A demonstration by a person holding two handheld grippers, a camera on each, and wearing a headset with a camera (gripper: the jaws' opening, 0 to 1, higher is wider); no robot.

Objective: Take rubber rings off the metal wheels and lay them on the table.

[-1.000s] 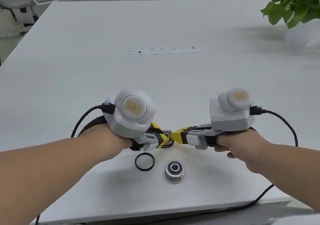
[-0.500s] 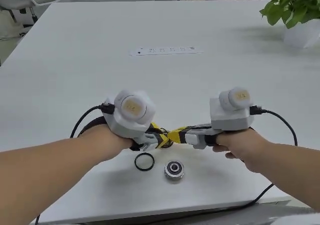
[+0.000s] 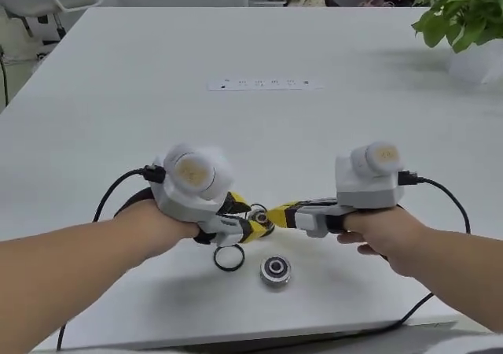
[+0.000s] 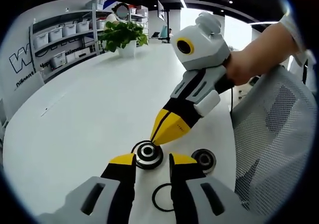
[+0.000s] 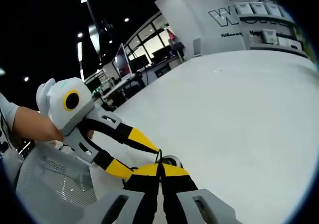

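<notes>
Metal wheels, two. The first (image 4: 148,153), with a dark outer band and a bright hub, sits at the near edge of the white table (image 3: 236,134), between the tips of the two grippers. The second (image 3: 275,270), of like make, lies flat on the table just beside it, on the side nearer the person and apart from both grippers. Rubber ring (image 3: 229,257), one loose, black, lies flat on the table beside the second wheel, under the left gripper. Left gripper (image 4: 152,157), one: yellow-tipped jaws apart, flanking the first wheel; whether they press on it cannot be told. Right gripper (image 5: 159,168), one: jaws closed together, with the tip against the rim of the first wheel. A thin dark line rises from the tip, but whether rubber is pinched there cannot be told. Cables, two, black, one from each gripper; the left one (image 3: 118,193) loops across the table. Socket strip (image 3: 265,84), one, flat at mid-table. White pot (image 3: 478,59), one, at the far right corner, holds a green leafy plant (image 3: 456,8). Wall shelves (image 4: 60,35), one run, hold white storage boxes whose contents cannot be seen.
</notes>
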